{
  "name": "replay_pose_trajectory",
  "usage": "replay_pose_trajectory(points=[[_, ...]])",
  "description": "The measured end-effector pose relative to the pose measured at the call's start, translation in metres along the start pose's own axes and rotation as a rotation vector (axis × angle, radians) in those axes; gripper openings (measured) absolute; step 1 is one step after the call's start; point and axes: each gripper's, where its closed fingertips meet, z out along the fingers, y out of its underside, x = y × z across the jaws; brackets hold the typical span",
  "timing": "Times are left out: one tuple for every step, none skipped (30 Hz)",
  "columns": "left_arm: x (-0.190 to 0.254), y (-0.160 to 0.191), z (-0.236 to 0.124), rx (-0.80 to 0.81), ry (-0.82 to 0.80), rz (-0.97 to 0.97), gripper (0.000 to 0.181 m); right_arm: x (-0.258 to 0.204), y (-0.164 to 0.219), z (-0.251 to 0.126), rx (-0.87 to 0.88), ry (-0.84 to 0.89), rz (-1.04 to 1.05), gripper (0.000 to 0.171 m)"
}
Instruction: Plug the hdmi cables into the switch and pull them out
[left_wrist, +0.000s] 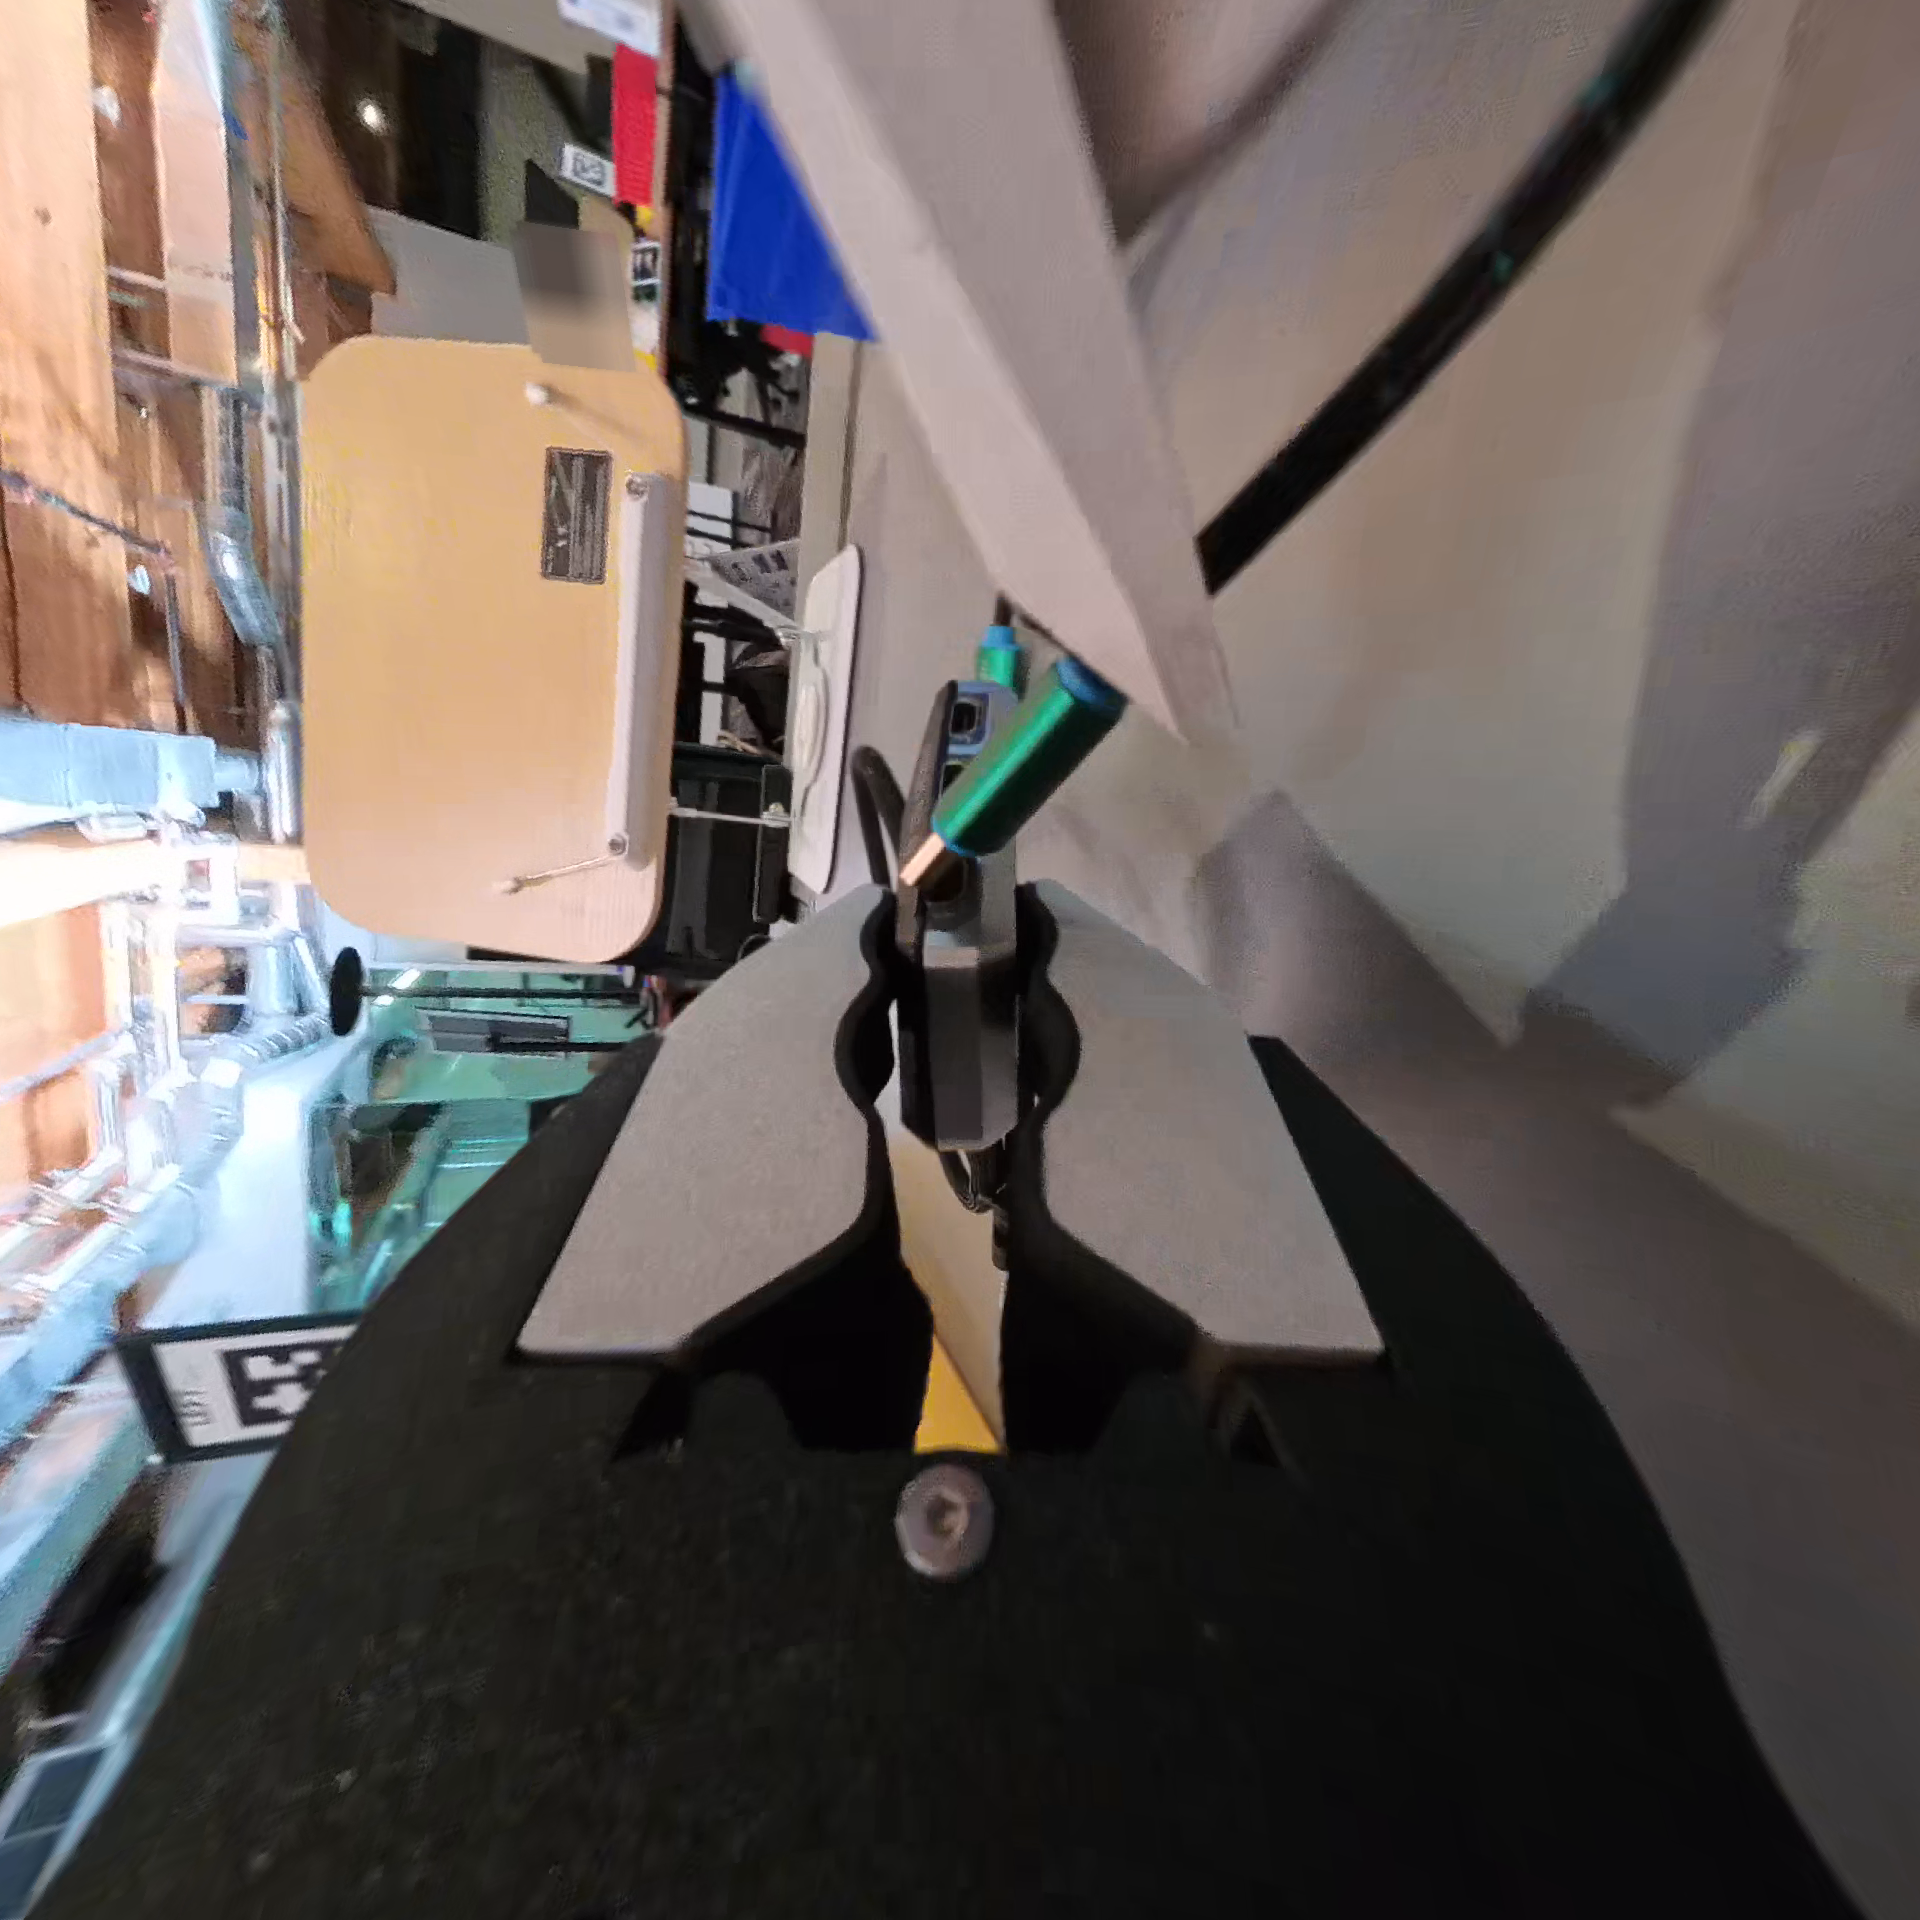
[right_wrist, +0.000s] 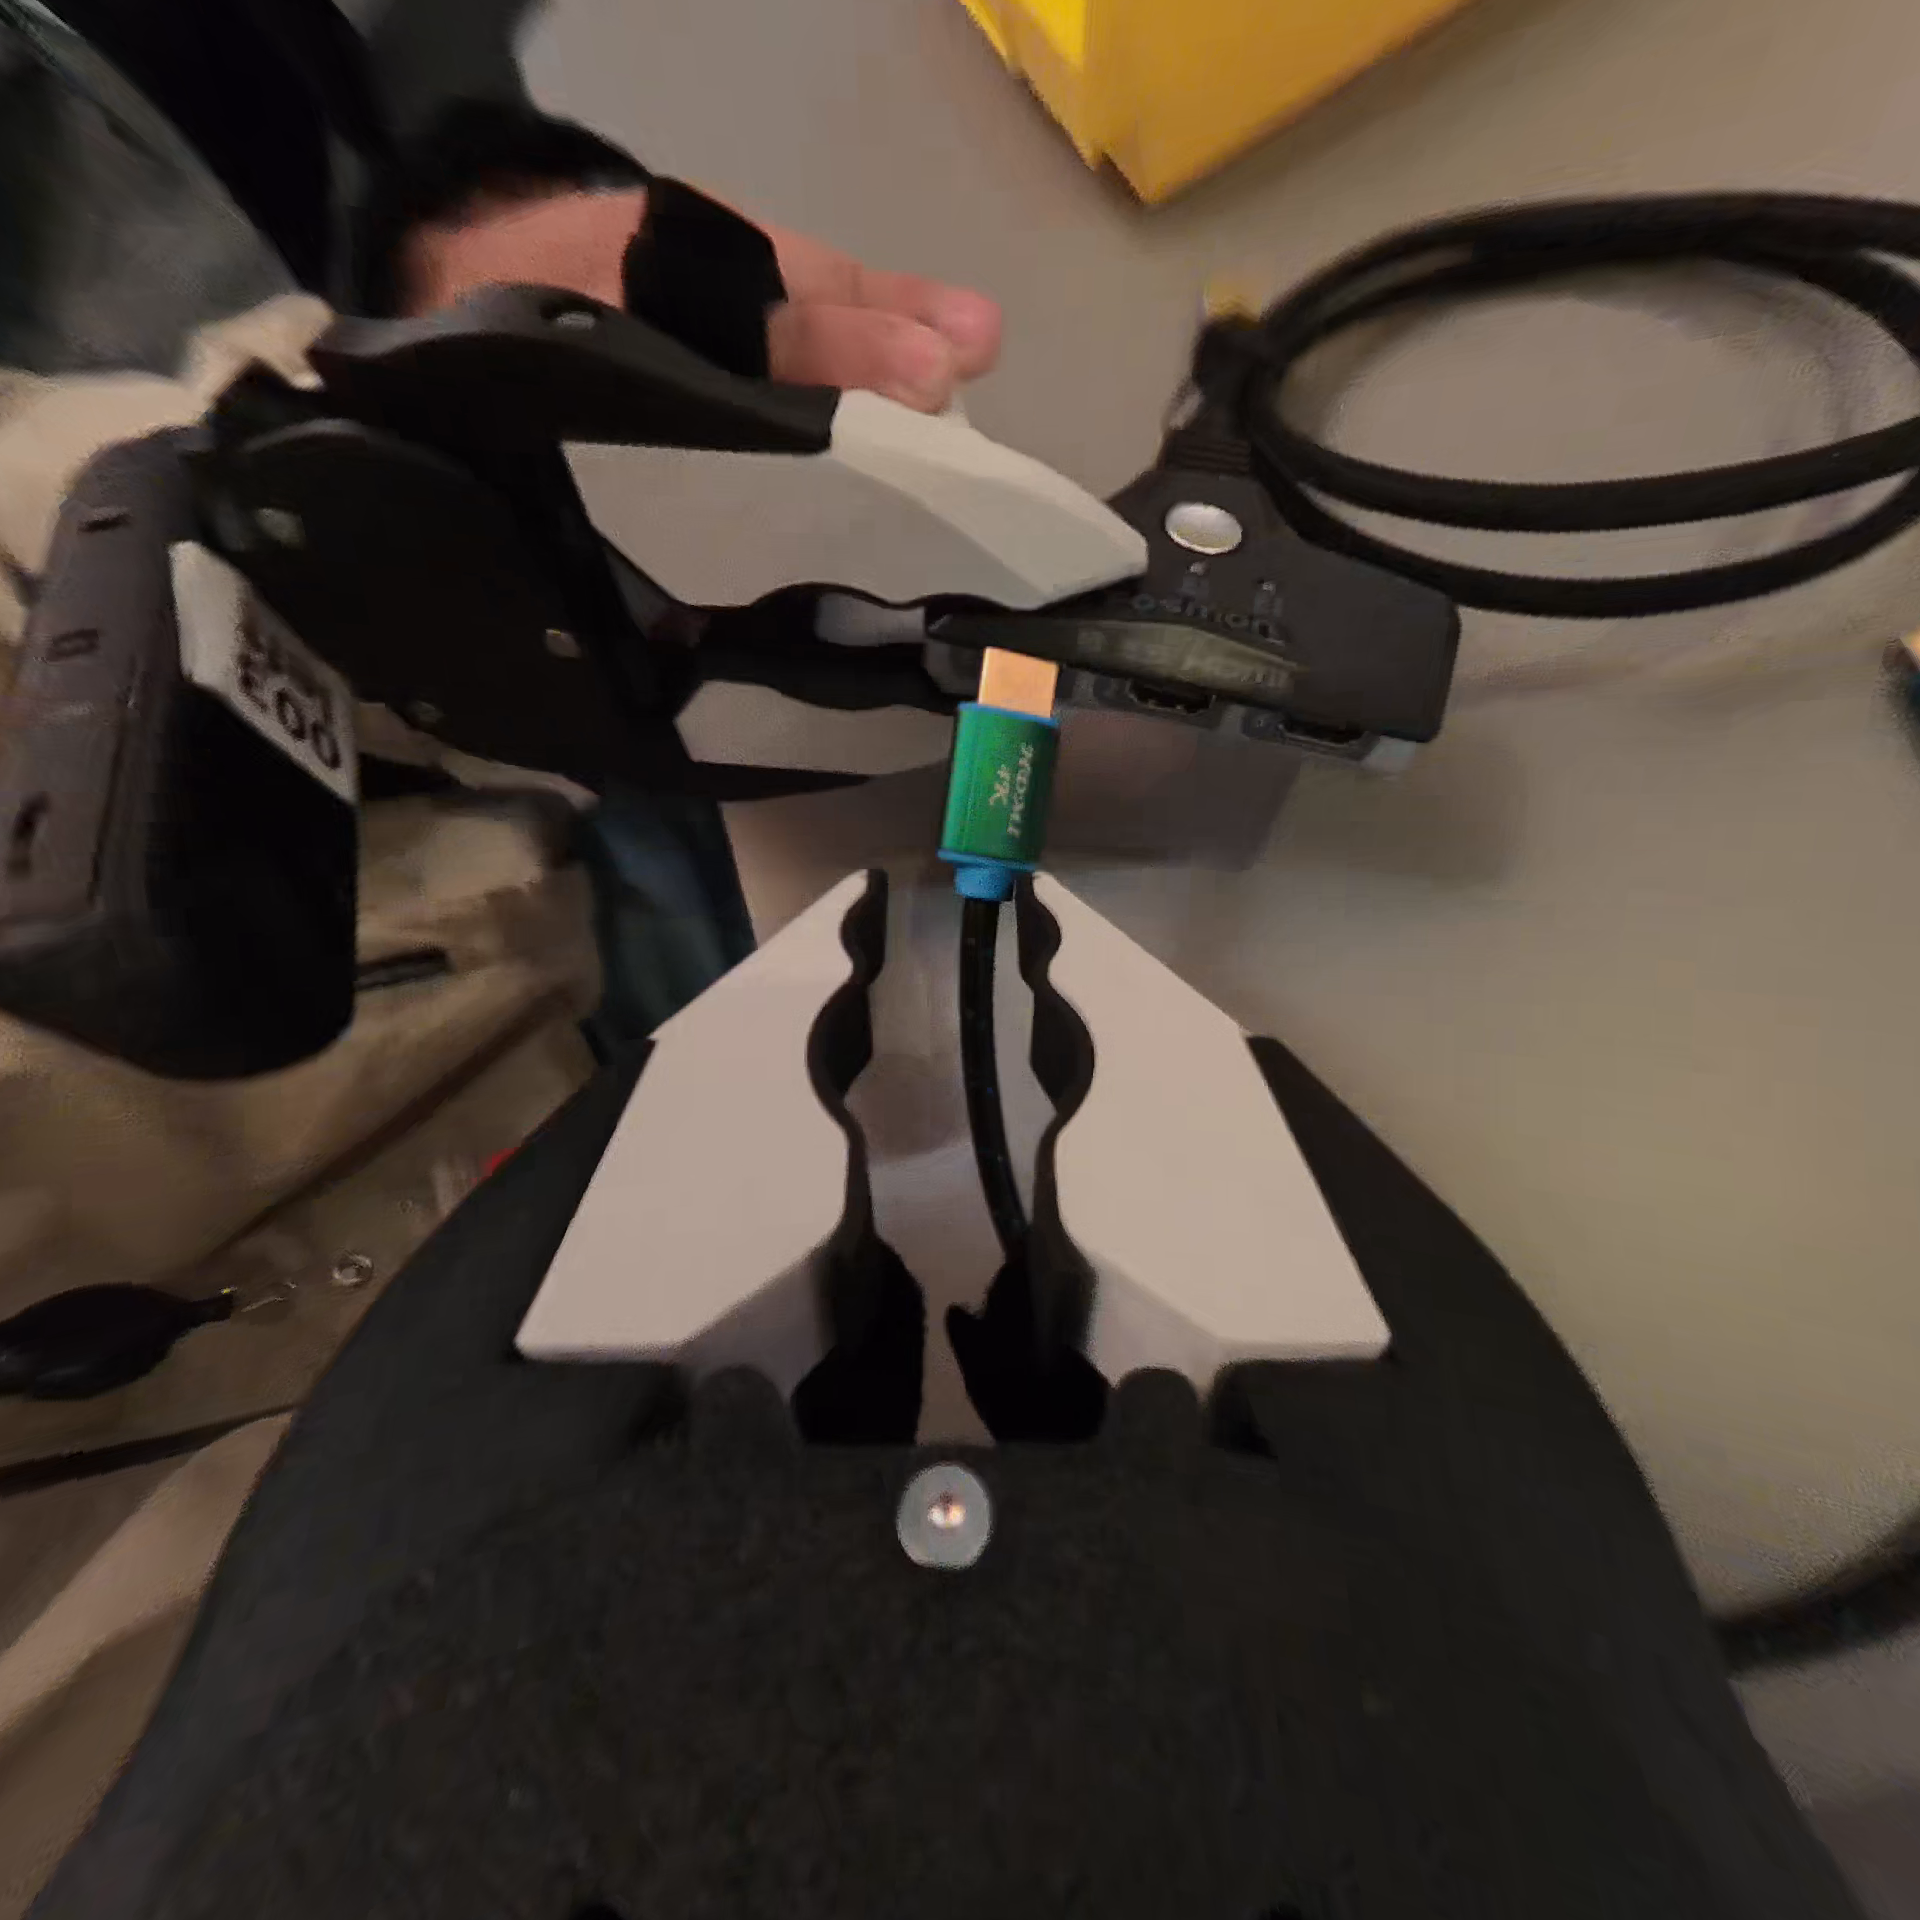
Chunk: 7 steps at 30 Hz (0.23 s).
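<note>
My left gripper (left_wrist: 961, 904) is shut on the black HDMI switch (left_wrist: 956, 1039), which it holds edge-on above the table. In the right wrist view that gripper (right_wrist: 1039, 613) clamps the switch (right_wrist: 1330, 623) from the left, and two empty ports (right_wrist: 1174, 701) face me. My right gripper (right_wrist: 954, 888) is shut on a black HDMI cable (right_wrist: 987, 1039) just behind its green plug (right_wrist: 997, 779). The plug's gold tip (right_wrist: 1018, 675) sits at the switch's front edge, left of the ports and not in one. The plug also shows in the left wrist view (left_wrist: 1013, 769). A second green plug (left_wrist: 992, 665) lies behind.
The switch's own braided black lead (right_wrist: 1558, 416) loops on the grey table at the right. A yellow box (right_wrist: 1195, 83) stands at the far edge. A person's hand (right_wrist: 883, 312) holds the left gripper. A wooden board (left_wrist: 468, 644) and a white pad (left_wrist: 831, 707) lie beyond.
</note>
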Motion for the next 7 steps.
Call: replay_pose_trajectory(points=[[-0.002, 0.000, -0.001, 0.002, -0.003, -0.012, 0.020, -0.001, -0.003, -0.001, 0.060, -0.042, 0.002, 0.022], [-0.002, 0.001, -0.001, 0.003, -0.003, -0.007, 0.020, -0.001, -0.005, -0.002, 0.116, -0.084, 0.017, 0.020], [-0.001, 0.001, -0.001, 0.002, 0.001, 0.008, 0.020, -0.001, -0.005, -0.002, 0.154, -0.124, 0.041, 0.019], [0.002, 0.002, -0.001, 0.001, 0.005, 0.024, 0.020, 0.000, -0.004, -0.001, 0.180, -0.156, 0.067, 0.018], [0.004, 0.003, -0.001, 0.003, 0.009, 0.043, 0.020, 0.002, -0.003, 0.001, 0.200, -0.176, 0.101, 0.016], [0.006, 0.004, 0.000, -0.004, 0.012, 0.067, 0.020, 0.004, -0.001, 0.004, 0.203, -0.186, 0.132, 0.011], [0.009, 0.006, 0.001, -0.017, 0.015, 0.093, 0.020, 0.005, 0.001, 0.006, 0.196, -0.191, 0.158, 0.009]])
